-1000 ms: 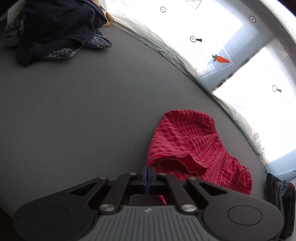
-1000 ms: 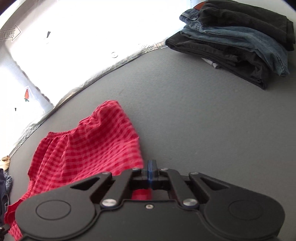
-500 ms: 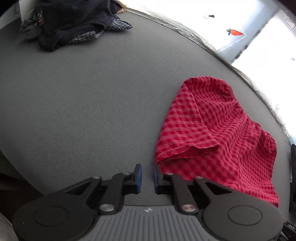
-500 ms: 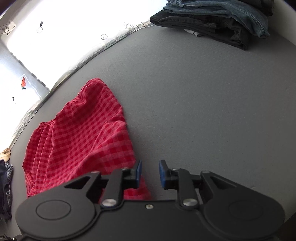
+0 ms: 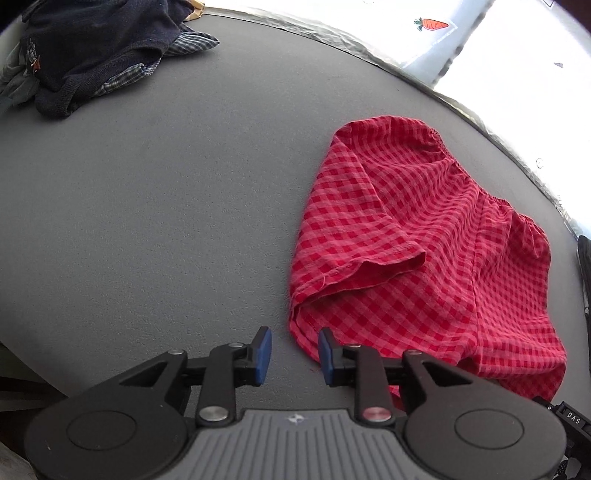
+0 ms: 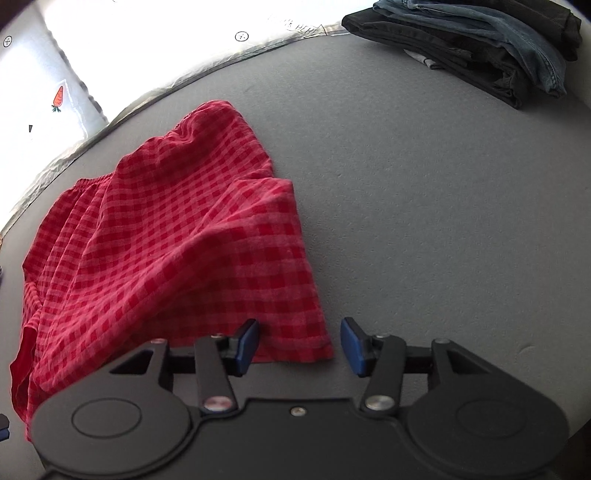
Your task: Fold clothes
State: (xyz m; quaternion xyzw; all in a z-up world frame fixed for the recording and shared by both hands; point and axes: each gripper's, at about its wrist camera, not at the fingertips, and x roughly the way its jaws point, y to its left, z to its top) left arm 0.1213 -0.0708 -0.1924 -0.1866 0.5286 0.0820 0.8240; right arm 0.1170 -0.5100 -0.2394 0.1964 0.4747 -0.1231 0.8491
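Observation:
Red checked shorts (image 5: 413,236) lie spread on the grey table (image 5: 166,192), waistband at the far side, with one flap folded over on the left. My left gripper (image 5: 294,350) is open and empty, just short of the shorts' near left corner. In the right wrist view the shorts (image 6: 166,236) fill the left half. My right gripper (image 6: 300,341) is open, with the shorts' near right corner lying between its blue pads, not gripped.
A heap of dark and plaid clothes (image 5: 88,48) sits at the table's far left. A stack of folded jeans and dark trousers (image 6: 480,48) sits at the far right. The table's far edge (image 5: 369,62) meets a bright white surface with a carrot sticker (image 5: 430,24).
Both grippers were shut on the shorts' near corners one second ago. They have opened, let the cloth drop flat and pulled back and up from it.

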